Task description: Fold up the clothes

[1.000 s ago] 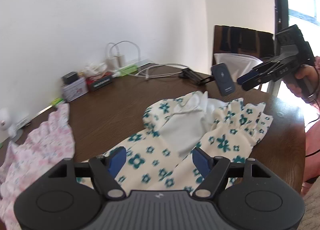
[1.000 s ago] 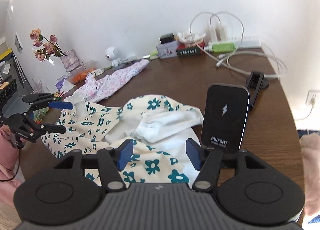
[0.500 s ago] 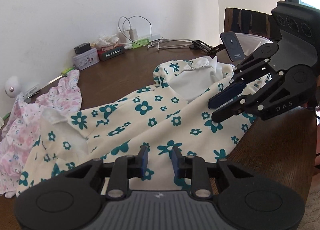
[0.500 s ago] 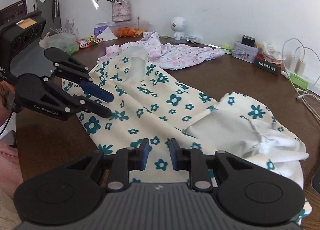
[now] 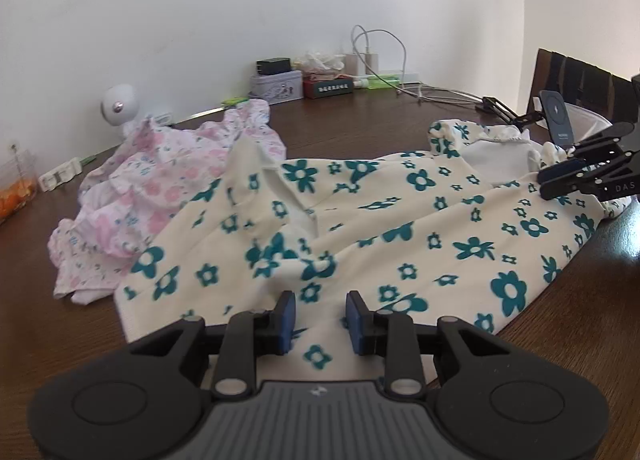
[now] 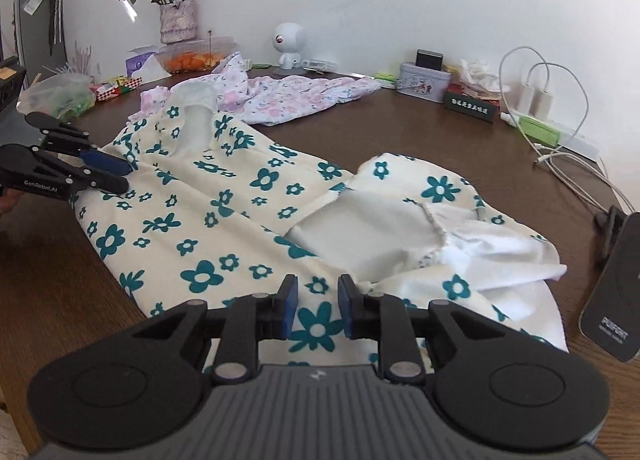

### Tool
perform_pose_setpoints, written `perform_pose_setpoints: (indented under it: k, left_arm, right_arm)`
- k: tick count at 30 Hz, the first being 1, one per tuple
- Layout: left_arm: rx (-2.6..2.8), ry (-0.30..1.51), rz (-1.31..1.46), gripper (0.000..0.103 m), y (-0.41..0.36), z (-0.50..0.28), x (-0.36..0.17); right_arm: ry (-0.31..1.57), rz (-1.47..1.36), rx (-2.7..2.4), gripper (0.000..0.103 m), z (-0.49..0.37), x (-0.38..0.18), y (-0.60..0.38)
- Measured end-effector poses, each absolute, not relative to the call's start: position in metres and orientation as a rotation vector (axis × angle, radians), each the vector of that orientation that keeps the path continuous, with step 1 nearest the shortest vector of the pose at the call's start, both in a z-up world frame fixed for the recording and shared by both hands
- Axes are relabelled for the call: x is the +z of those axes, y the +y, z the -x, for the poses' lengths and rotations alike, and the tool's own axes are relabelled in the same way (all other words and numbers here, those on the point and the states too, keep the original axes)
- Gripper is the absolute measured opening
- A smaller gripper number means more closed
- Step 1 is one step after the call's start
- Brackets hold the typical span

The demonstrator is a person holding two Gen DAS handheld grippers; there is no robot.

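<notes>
A cream garment with teal flowers (image 5: pixel 400 227) lies stretched across the brown table (image 5: pixel 360 131); its white lining shows at one end (image 6: pixel 360 227). My left gripper (image 5: pixel 320 300) sits low over the hem at one end. Its jaws are narrow and opening slightly, with cloth between the pads. In the right wrist view the left gripper (image 6: pixel 127 179) shows from the side, tips at the garment's edge. My right gripper (image 6: pixel 313 288) is nearly shut on the hem at the other end, and the left wrist view shows it (image 5: pixel 540 184) pinching the cloth's edge.
A pink floral garment (image 5: pixel 160 179) lies crumpled behind the cream one. A dark phone charger stand (image 6: pixel 612 312) stands close to the right gripper. White cables (image 6: pixel 560 155), a tin box (image 6: pixel 424 81), a white round figure (image 6: pixel 288 39) and a flower vase (image 6: pixel 178 19) line the wall.
Both grippers went from wide open to nearly shut, dropped low over the cream garment's hem and moved apart. The bunched garment now lies drawn out between them.
</notes>
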State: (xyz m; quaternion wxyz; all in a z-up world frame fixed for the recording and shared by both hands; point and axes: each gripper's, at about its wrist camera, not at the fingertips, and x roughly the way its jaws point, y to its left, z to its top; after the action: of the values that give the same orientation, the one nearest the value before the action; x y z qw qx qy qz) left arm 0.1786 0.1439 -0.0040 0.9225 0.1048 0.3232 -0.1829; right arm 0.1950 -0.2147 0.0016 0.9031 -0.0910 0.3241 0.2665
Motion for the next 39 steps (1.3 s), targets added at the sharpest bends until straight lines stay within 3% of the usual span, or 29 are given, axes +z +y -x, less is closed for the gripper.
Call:
perform_pose_setpoints:
  k: [16,17,19,20,24,26,29,32,39]
  left_arm:
    - [-0.316,0.627,-0.179,0.028,0.174,-0.17,-0.008]
    - [-0.314,0.628,-0.181,0.03,0.174,-0.168,-0.006]
    - [-0.286,0.609,-0.194,0.048,0.176,-0.162,0.002]
    - [-0.268,0.587,-0.197,0.052,0.179,-0.156,0.007]
    - [-0.275,0.554,-0.094,0.054,0.2,-0.139,0.019]
    - [-0.249,0.564,-0.091,0.052,0.204,-0.134,0.018]
    - [-0.276,0.593,-0.1,0.023,0.203,-0.129,0.011]
    - [-0.257,0.638,-0.108,0.017,0.2,-0.132,-0.003]
    - [-0.236,0.633,-0.077,0.017,0.203,-0.13,-0.012]
  right_arm:
    - [0.659,0.15,0.504,0.024,-0.19,-0.008,-0.222]
    - [0.66,0.15,0.505,0.026,-0.19,-0.008,-0.222]
    - [0.663,0.131,0.514,0.032,-0.188,-0.003,-0.224]
    - [0.657,0.116,0.515,0.036,-0.186,0.001,-0.226]
    - [0.626,0.092,0.479,0.045,-0.172,0.016,-0.239]
    - [0.626,0.1,0.45,0.045,-0.167,0.018,-0.243]
    - [0.655,0.118,0.415,0.045,-0.164,0.009,-0.247]
    - [0.684,0.117,0.384,0.041,-0.165,-0.002,-0.249]
    - [0.673,0.11,0.37,0.041,-0.162,-0.013,-0.251]
